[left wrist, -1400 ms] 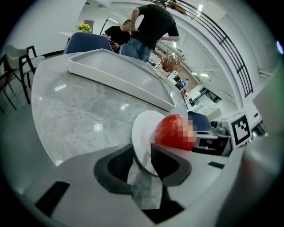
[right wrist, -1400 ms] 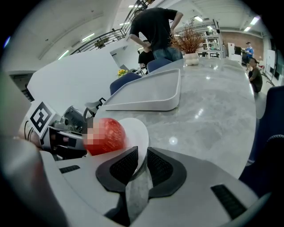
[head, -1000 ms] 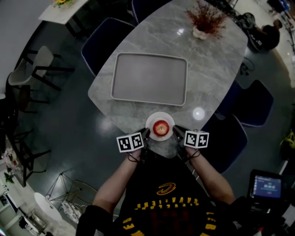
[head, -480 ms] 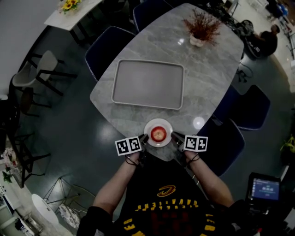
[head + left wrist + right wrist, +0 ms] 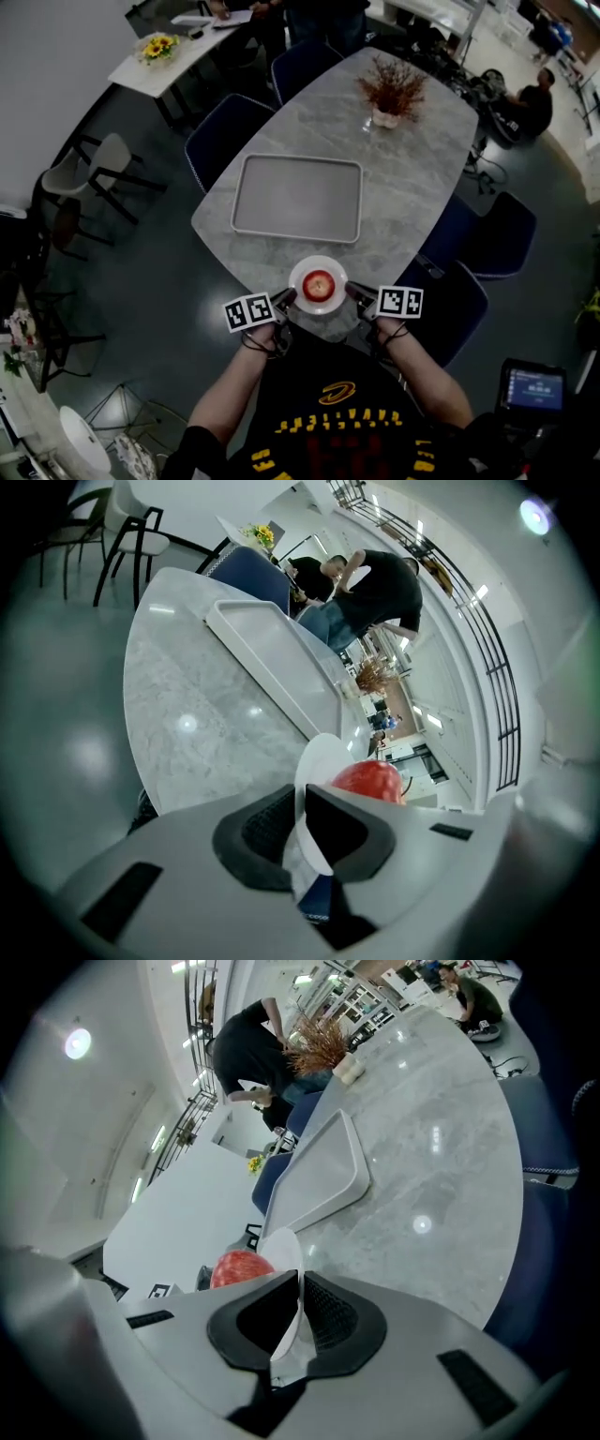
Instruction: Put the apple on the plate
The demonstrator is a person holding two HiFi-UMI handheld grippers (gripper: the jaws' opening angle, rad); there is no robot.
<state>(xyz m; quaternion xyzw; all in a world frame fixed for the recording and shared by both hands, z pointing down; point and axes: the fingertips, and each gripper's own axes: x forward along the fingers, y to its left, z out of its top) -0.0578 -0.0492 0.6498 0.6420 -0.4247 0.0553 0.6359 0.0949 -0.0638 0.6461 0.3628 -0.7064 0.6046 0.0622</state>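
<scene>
A red apple (image 5: 319, 284) sits in the middle of a small white plate (image 5: 302, 273), over the near edge of the grey marble table (image 5: 412, 178). My left gripper (image 5: 284, 298) has the plate's left rim between its pads and its jaws are closing on it. In the left gripper view the rim (image 5: 317, 754) runs between the dark pads (image 5: 267, 827), with the apple (image 5: 370, 778) just behind. My right gripper (image 5: 352, 292) is shut on the right rim. The right gripper view shows that rim (image 5: 284, 1246) edge-on between the pads (image 5: 328, 1312), the apple (image 5: 240, 1267) to its left.
An empty grey tray (image 5: 297, 197) lies beyond the plate mid-table. A potted dry plant (image 5: 389, 94) stands at the far end. Blue chairs (image 5: 230, 127) (image 5: 464, 295) flank the table. People stand and sit at the back and right.
The plate with the apple has come up a little with both grippers still on its rim. The head view now shows more of the room beyond the table.
</scene>
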